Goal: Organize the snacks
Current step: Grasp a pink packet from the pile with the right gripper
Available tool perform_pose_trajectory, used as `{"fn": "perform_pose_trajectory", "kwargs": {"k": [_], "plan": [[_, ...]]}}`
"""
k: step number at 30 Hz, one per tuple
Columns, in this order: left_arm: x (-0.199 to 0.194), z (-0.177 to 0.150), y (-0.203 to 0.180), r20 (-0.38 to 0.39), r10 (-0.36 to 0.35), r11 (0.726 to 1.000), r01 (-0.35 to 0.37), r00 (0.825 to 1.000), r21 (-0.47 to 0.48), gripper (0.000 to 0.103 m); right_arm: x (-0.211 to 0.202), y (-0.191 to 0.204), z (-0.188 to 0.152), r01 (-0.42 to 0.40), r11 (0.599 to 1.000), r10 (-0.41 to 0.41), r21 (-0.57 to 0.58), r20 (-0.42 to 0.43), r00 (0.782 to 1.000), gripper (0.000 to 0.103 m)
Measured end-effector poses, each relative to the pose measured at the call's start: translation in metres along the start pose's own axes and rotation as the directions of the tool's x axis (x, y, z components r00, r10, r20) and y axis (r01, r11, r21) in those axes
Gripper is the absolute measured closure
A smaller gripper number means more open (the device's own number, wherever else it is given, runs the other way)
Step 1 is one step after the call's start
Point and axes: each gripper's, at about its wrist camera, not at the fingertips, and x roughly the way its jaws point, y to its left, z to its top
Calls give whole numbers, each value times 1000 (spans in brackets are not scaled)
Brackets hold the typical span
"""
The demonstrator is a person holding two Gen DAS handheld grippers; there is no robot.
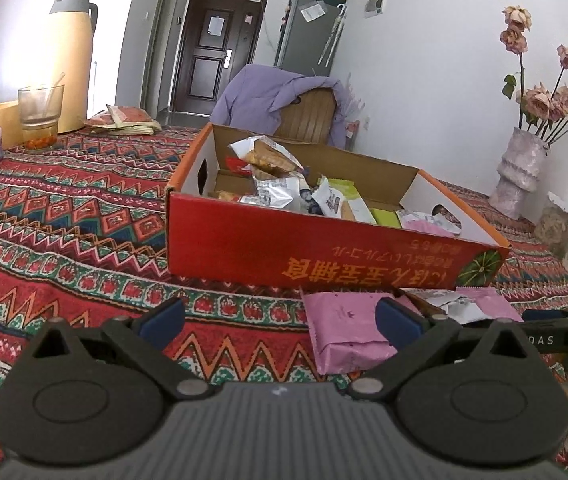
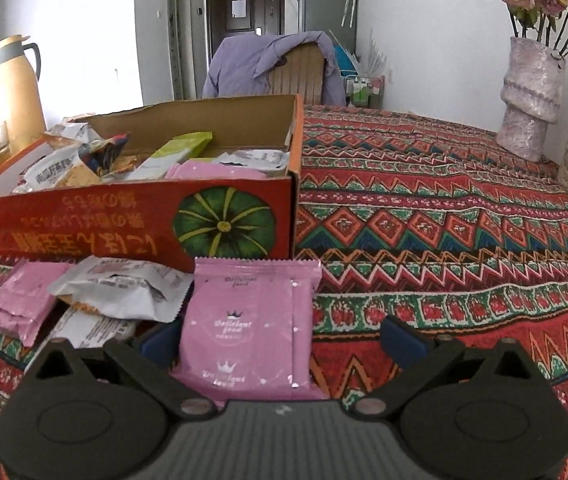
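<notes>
Fingers [image 2: 401,340] apart, 2 pink packets [image 2: 244,320] (maybe 3), 1 box [image 2: 124,224]

A yellow thermos [image 1: 71,60], glass [image 1: 40,108] and flower vase [image 1: 517,172] stand on the patterned cloth [image 1: 64,220].

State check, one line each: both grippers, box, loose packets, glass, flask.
Left gripper: open, empty.
Right gripper: open, pink packet between its fingers, not clamped.
Red box: open-topped, holds snacks.
Torn white packet: outside box, on the cloth.
Glass: upright.
Flask: upright, lid on.
</notes>
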Motion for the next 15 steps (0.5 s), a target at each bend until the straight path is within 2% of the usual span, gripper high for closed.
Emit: {"fn": "perform_pose_trajectory", "kwargs": {"k": [8, 10, 15], "plan": [[1, 0, 1, -12, -9, 1000, 9, 1000, -11, 0, -3, 4, -1, -19, 1000, 20, -13, 38, 999, 26], [2, -1, 0, -17, -9, 1000, 8, 1000, -7, 0, -5, 3, -1, -16, 1000, 17, -6, 47, 999, 39], [2, 0, 3, -22, -5, 1000, 4, 1000, -19, 0, -10, -6, -2, -33, 999, 30, 37, 66, 997, 42]]}}
